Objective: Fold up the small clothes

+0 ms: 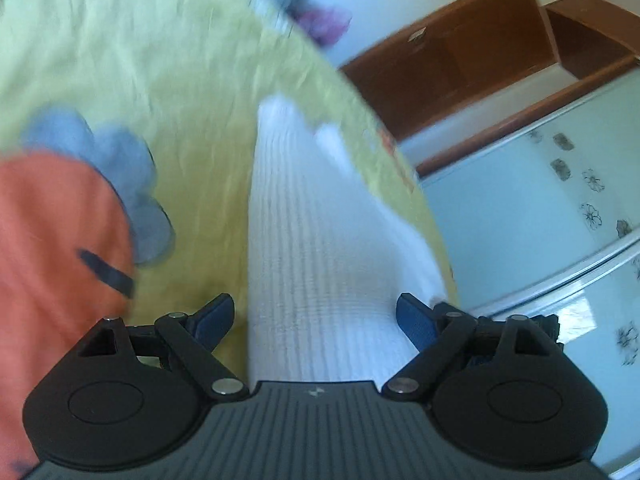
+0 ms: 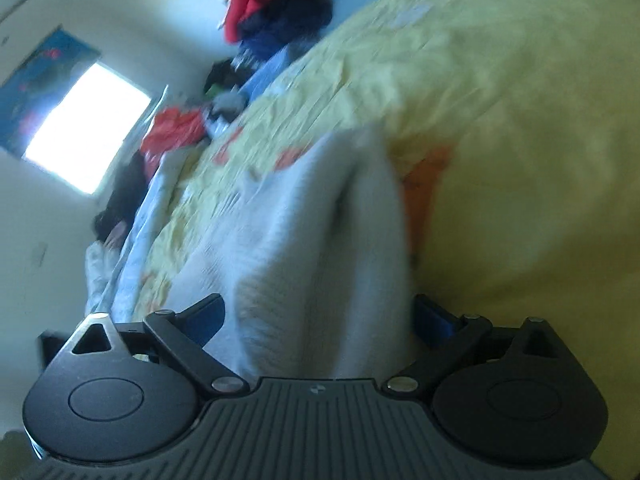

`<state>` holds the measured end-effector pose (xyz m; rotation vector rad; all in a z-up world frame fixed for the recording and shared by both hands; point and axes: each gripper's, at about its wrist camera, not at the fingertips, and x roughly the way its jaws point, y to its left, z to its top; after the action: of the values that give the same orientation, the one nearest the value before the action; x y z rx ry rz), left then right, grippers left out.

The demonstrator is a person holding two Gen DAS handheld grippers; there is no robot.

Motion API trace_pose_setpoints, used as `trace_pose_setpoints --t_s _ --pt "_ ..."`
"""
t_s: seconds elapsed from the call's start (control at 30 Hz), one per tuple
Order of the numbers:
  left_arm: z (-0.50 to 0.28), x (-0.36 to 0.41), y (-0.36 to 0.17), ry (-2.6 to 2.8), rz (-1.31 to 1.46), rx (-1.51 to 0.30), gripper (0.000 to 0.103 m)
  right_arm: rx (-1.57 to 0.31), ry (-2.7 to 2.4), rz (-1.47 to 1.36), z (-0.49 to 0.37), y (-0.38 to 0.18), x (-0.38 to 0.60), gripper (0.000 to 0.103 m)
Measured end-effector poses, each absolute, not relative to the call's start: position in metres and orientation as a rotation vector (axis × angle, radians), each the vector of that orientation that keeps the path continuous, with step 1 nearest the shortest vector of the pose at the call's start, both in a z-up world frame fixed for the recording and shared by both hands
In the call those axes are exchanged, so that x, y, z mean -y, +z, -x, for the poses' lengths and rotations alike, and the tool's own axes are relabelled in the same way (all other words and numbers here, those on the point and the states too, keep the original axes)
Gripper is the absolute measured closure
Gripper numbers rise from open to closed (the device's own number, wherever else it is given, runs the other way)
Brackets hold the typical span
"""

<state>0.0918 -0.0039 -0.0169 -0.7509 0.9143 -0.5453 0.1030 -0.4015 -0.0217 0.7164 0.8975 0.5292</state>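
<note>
In the left wrist view we look down at a slant over the left gripper (image 1: 316, 316), its jaws spread wide and released, the blue pads clear of the cloth. A white ribbed garment (image 1: 304, 240) lies on the yellow-green bedspread (image 1: 160, 80), its long axis running straight away from us, narrowing toward the bed's far edge; its near end sits between the jaws, close to the right pad, though we cannot tell whether it touches. An orange garment (image 1: 52, 240) with a grey piece (image 1: 116, 168) beside it lies to the left. In the right wrist view the right gripper (image 2: 320, 316) is rolled, so the bed (image 2: 500, 100) tilts across the picture; its jaws stand wide and released. The same white garment (image 2: 304, 248) lies bunched between them, stretching away toward the heaped clothes (image 2: 276, 8) beyond the bed.
</note>
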Motion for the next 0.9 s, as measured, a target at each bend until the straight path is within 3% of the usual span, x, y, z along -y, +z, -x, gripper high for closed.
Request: trace_pose_setpoints --t_s 0.2,0.4,0.57,0.6,0.63,0.67,0.8,0.87,0.9 --pt "-0.090 0.017 -0.002 -0.525 0.664 -0.858 0.052 -0.876 0.523 -0.667 -0.101 -0.013 0.388 0.048" --pt "-0.074 -0.008 0.053 -0.491 0.534 -0.767 0.056 -0.817 0.591 -0.646 -0.097 0.015 0.356 0.051" --pt "-0.096 -0.041 0.045 -0.401 0.477 -0.827 0.051 -0.843 0.632 -0.650 -0.123 0.006 0.315 0.052" --pt "-0.100 -0.046 0.032 -0.369 0.482 -0.861 0.039 -0.869 0.611 -0.616 -0.128 -0.002 0.307 0.050" --pt "-0.101 -0.056 0.017 -0.346 0.543 -0.877 0.025 -0.884 0.591 -0.615 -0.132 -0.010 0.303 0.041" --pt "-0.099 -0.064 0.008 -0.347 0.618 -0.873 0.022 -0.891 0.592 -0.666 -0.134 -0.016 0.304 0.037" --pt "-0.065 -0.089 0.002 -0.437 0.805 -0.843 0.023 -0.902 0.573 -0.803 -0.116 -0.013 0.325 0.029" --pt "-0.045 -0.095 -0.002 -0.486 0.855 -0.821 0.013 -0.853 0.603 -0.869 -0.095 -0.009 0.341 0.020" --pt "-0.038 -0.097 -0.005 -0.497 0.863 -0.818 0.012 -0.841 0.618 -0.894 -0.086 -0.009 0.347 0.011"
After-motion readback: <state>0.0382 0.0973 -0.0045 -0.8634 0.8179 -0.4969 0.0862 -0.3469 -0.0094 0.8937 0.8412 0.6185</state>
